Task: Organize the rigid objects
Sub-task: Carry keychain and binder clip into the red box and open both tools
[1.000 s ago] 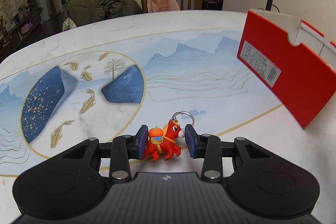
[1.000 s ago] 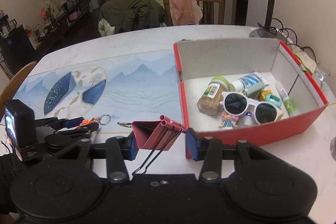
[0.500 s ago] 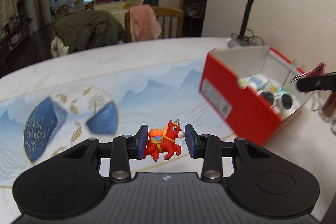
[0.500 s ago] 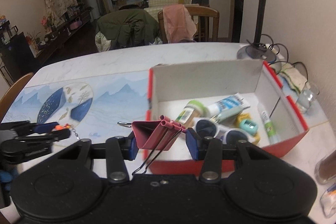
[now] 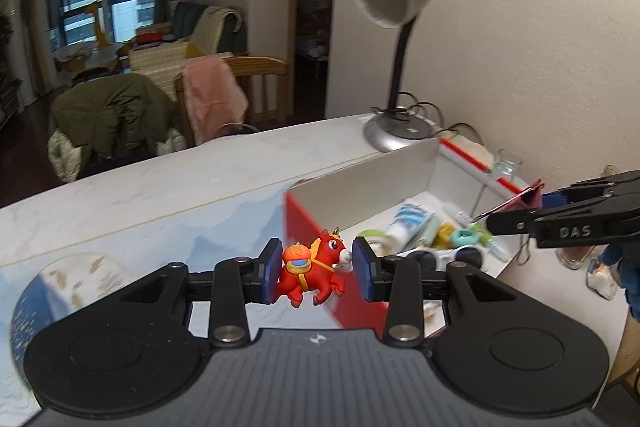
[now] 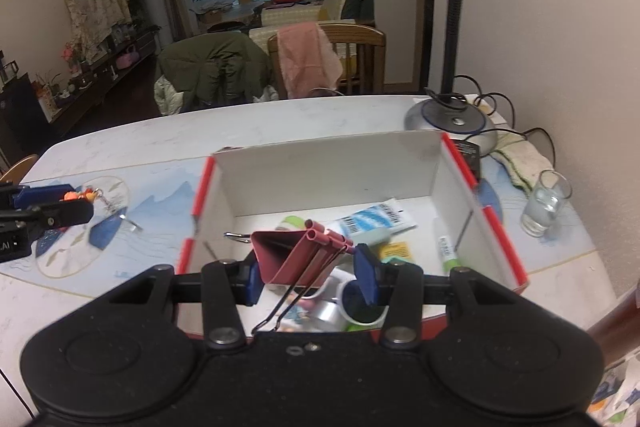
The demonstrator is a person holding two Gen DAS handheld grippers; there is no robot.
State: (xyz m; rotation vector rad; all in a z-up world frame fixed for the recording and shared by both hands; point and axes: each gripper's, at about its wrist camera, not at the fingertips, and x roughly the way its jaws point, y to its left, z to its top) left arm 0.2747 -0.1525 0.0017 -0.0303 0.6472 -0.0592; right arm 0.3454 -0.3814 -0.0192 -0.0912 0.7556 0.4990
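Right wrist view: a clip (image 6: 298, 257) is gripped by the right hand-held gripper (image 6: 312, 277) above the box (image 6: 496, 223); a toy horse (image 5: 314, 269) is clamped in the left hand-held gripper (image 5: 316, 271) at 9 o'clock.

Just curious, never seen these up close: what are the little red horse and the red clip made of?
The red horse in the left claw looks like moulded rubber or soft plastic: matte, rounded. The binder clip in the right claw looks like painted sheet metal with thin wire handles.

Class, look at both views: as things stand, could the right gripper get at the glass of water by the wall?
Probably not: the right gripper is shut on the red binder clip, and the red box stands between it and the glass.
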